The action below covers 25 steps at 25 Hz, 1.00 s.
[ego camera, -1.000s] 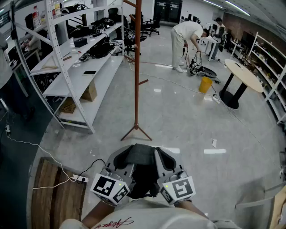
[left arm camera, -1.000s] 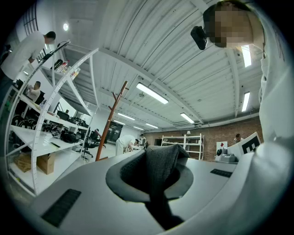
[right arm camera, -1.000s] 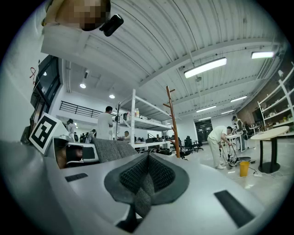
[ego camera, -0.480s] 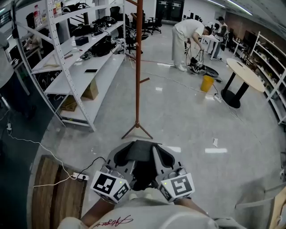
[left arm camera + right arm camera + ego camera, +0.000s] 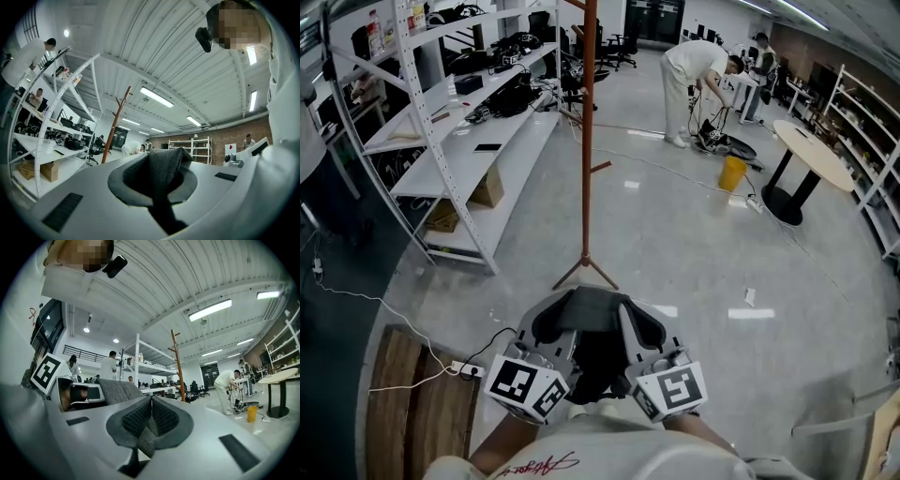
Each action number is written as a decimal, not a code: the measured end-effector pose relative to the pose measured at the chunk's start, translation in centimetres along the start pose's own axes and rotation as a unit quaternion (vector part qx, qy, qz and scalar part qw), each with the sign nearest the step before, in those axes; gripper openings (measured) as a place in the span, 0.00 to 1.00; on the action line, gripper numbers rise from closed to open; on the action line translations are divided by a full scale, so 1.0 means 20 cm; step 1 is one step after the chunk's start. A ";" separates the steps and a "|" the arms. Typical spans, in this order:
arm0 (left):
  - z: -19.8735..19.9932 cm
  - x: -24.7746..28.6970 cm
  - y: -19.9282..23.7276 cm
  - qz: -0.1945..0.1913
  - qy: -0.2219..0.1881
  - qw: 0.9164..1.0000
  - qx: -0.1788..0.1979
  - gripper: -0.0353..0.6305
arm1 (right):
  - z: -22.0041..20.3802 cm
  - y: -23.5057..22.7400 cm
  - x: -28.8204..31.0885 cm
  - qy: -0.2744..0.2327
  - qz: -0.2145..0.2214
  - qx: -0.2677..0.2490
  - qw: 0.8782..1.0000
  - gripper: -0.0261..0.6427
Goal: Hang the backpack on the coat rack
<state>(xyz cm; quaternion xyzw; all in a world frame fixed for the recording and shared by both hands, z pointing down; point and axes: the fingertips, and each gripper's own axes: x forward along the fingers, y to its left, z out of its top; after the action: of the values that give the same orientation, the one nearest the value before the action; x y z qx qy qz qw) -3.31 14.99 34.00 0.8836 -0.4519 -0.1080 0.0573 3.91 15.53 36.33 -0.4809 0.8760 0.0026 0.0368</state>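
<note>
Backpack [image 5: 592, 309] lifted slightly since a second ago

Both tools have raised it a little in the head view. Left tool [image 5: 164, 176] is clamped on a gray strap of the backpack, which hangs near, between the tools and well short of the rack [image 5: 588, 141] standing farther off on the floor. Right tool [image 5: 150, 416] is closed on its gray fabric.

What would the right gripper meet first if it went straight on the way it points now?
The right gripper is shut on the backpack. Past that, likely the coat rack, standing just right of its line; depth is unclear, so it might pass beside it.
</note>
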 end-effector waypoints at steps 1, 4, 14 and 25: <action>0.00 0.00 0.00 0.002 -0.002 1.000 0.000 0.11 | 0.00 0.00 0.00 -0.002 0.000 0.002 1.000 0.06; 0.03 0.02 0.00 0.007 -0.009 1.000 0.003 0.11 | 0.02 -0.03 -0.01 -0.008 -0.001 -0.006 1.000 0.06; 0.22 0.09 0.02 0.041 -0.064 0.997 0.010 0.11 | 0.07 -0.11 -0.03 -0.020 0.013 -0.011 1.000 0.06; 0.35 0.28 0.13 0.043 -0.097 0.994 0.019 0.11 | 0.04 -0.19 0.10 -0.023 0.011 0.001 1.000 0.06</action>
<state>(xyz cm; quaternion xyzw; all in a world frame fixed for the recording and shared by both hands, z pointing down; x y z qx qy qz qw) -3.94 8.87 27.06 0.8498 -0.4947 -0.1820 0.0007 6.17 11.90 35.43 -0.4707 0.8804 0.0129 0.0572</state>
